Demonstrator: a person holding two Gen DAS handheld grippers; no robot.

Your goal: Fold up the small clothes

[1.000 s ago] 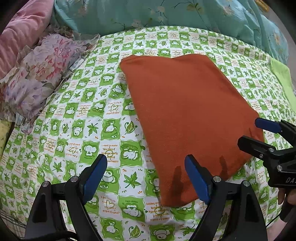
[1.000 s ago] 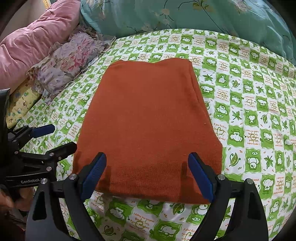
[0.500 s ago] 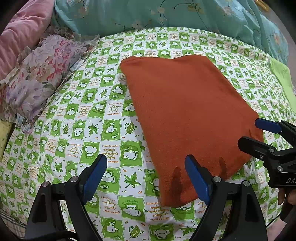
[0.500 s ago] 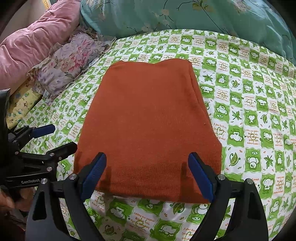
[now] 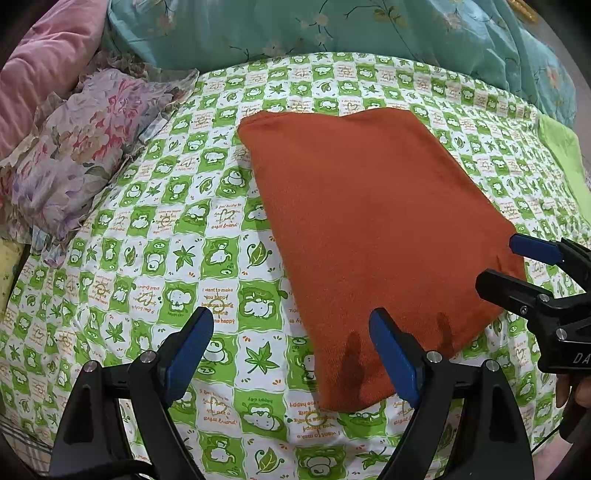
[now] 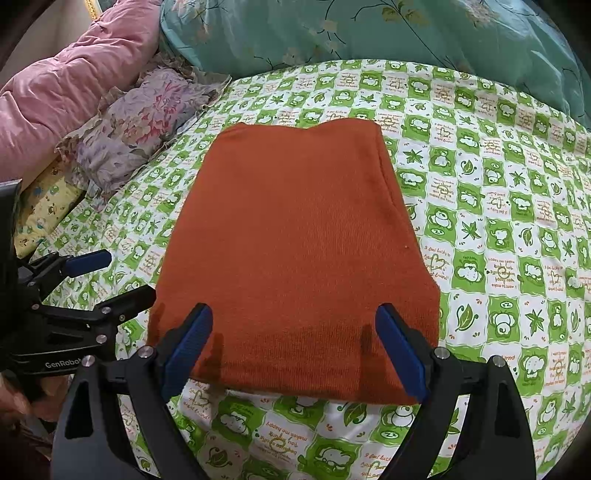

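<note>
Garment: a rust-orange knitted garment (image 6: 295, 254) is seen laid flat, in a neat rectangle, on the bed (image 6: 498, 236), which is covered by a green-and-white checked sheet.
Left tongs: the left tongs (image 5: 291, 350) are held wide apart above the sheet; nothing is gripped. The garment's near corner is seen at 1 o'clock from them, under the right blue pad (image 5: 391, 354).
Right tongs: the right tongs (image 6: 295, 339) are spread wide over the garment's near edge, with the fabric seen below and between the pads; no cloth is pinched.
Surroundings: a floral pillow (image 6: 140, 129) and a pink quilt (image 6: 66, 85) are piled at 10 o'clock of the garment; a teal flowered quilt (image 6: 369, 33) is bunched at 12 o'clock. A plain green cloth (image 5: 565, 162) is seen at 3 o'clock in the left view.
</note>
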